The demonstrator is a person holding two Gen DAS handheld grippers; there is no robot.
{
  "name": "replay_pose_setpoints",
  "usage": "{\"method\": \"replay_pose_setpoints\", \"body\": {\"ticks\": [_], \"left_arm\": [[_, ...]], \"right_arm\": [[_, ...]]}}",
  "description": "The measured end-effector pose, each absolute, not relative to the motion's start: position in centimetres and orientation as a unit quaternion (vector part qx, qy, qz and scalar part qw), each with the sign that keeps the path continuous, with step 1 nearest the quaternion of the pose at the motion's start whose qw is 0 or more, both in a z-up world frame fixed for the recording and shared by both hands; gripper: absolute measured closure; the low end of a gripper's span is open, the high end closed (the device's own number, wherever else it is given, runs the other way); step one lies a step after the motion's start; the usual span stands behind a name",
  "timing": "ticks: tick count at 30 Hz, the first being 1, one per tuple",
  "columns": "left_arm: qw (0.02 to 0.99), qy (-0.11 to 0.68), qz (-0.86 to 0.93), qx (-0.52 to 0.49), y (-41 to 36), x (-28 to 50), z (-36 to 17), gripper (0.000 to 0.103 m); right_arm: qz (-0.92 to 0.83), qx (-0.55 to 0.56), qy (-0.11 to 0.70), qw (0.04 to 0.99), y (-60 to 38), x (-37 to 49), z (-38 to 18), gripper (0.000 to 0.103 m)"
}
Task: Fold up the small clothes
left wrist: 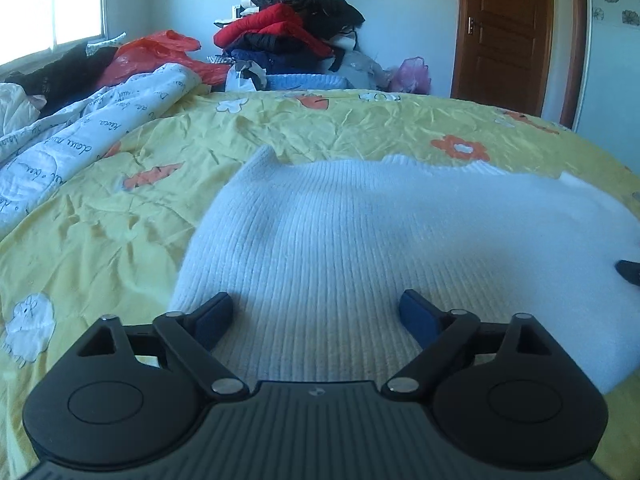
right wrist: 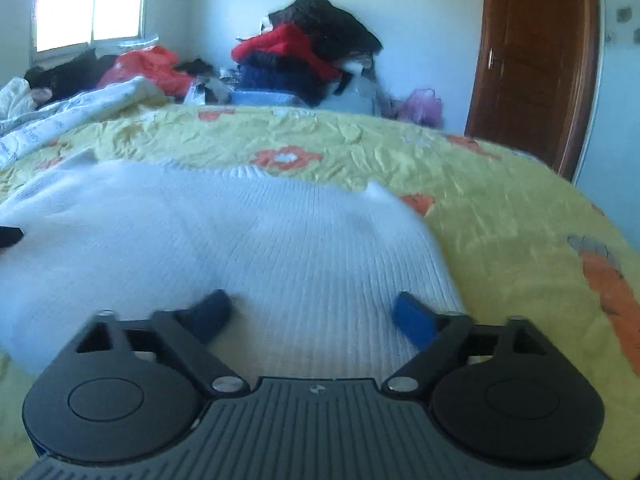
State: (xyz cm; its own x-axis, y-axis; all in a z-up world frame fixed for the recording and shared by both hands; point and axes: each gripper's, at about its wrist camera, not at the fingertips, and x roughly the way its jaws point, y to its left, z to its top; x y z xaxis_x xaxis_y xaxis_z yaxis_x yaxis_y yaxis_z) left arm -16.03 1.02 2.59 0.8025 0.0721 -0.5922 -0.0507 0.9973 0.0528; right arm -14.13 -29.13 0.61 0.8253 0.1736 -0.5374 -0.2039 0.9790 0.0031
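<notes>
Left gripper (left wrist: 316, 312), right gripper (right wrist: 312, 314): spread wide, empty | sweater (left wrist: 400, 240): flat, collar away

Bright window (right wrist: 90, 4), brown door (left wrist: 506, 32), pale walls (right wrist: 216, 12)

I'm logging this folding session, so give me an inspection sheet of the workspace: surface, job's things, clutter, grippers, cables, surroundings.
Surface: bed under a wrinkled yellow bedspread printed with orange flowers and carrots.
Job's things: one white ribbed knit garment spread flat on the bedspread.
Clutter: white printed quilt bunched at the left; red plastic bag; heap of red, black and navy clothes past the far edge.
Grippers: left gripper open over the garment's near left part; right gripper open over its near right part. Neither holds cloth.
Cables: nothing seen.
Surroundings: bright window far left, closed wooden door far right, pale walls.
</notes>
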Motion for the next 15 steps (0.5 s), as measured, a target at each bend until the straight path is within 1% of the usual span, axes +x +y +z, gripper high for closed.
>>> {"method": "replay_pose_setpoints", "body": {"ticks": [1,3,6,8,10,13,15], "left_arm": [[0.949,0.312,0.034,0.021,0.9,-15.7,2.5,0.007],[0.945,0.323,0.038,0.02,0.8,-15.7,3.2,0.007],[0.948,0.315,0.038,0.018,0.6,-17.6,4.6,0.009],[0.955,0.297,0.015,0.011,0.5,-19.9,5.1,0.009],[0.955,0.295,0.011,0.021,0.2,-21.4,4.8,0.009],[0.951,0.305,0.01,0.053,0.0,-21.9,3.3,0.007],[0.95,0.309,0.009,0.049,0.3,-21.5,2.8,0.006]], "right_arm": [[0.098,0.003,0.294,0.951,-29.8,-13.4,0.9,0.005],[0.095,0.004,0.313,0.945,-29.7,-12.6,1.6,0.005],[0.091,0.0,0.303,0.949,-28.9,-13.6,3.1,0.016],[0.118,0.017,0.286,0.951,-28.7,-15.1,4.1,0.015],[0.144,0.027,0.289,0.946,-28.4,-16.2,4.2,0.015],[0.164,-0.015,0.315,0.935,-27.2,-17.3,2.6,0.013],[0.169,-0.052,0.291,0.94,-26.7,-18.3,1.5,0.012]]}}
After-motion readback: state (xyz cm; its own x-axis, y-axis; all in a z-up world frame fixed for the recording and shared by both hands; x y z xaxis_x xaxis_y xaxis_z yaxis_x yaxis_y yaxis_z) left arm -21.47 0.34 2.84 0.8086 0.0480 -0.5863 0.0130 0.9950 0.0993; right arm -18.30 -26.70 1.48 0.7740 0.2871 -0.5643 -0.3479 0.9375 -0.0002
